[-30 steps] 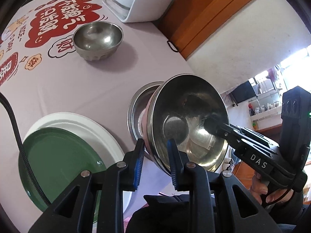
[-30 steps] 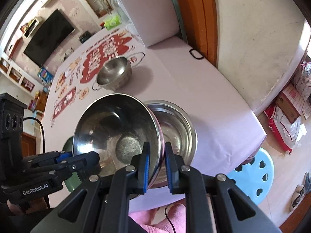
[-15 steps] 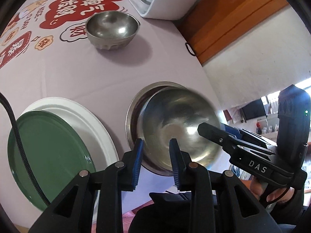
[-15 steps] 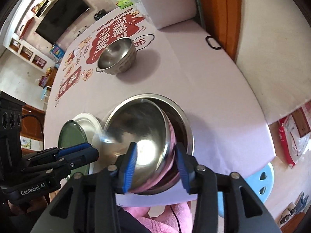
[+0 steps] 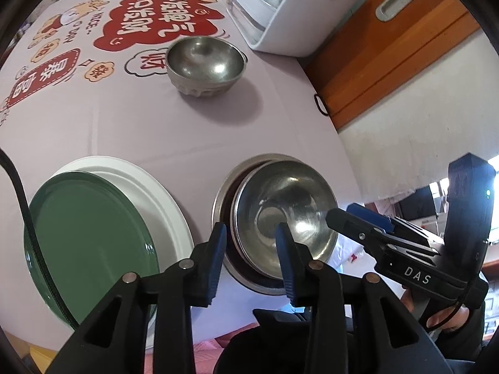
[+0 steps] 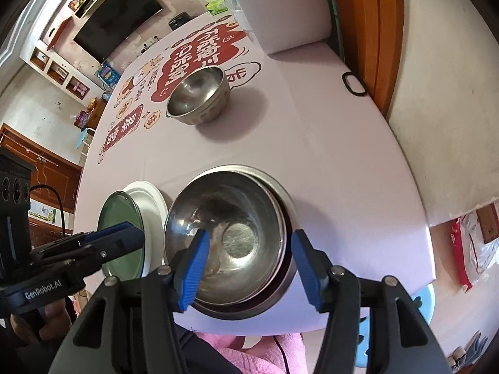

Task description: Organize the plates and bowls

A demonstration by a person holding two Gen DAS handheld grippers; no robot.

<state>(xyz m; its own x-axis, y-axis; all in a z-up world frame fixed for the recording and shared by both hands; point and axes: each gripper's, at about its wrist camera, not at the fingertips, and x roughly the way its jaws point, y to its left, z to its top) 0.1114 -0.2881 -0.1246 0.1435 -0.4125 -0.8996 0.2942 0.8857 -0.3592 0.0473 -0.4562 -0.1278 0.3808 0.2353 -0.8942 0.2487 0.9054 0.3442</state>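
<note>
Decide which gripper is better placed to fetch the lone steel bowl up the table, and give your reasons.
Probably the right gripper. It is open, holds nothing, and the lone bowl lies almost straight ahead of it. The left gripper, also open, sits nearer the plates.

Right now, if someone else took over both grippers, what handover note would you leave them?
Left gripper: open, empty, over the near rim of the nested bowls.
Right gripper: open, empty, fingers either side of the same stack.
Steel bowl sits nested in the larger bowl near the table edge.
Green plate lies on the white plate beside them.
Done: one bowl nested, plates stacked.
Left: the small bowl, alone farther back on the tablecloth, probably goes on the stack next.
</note>
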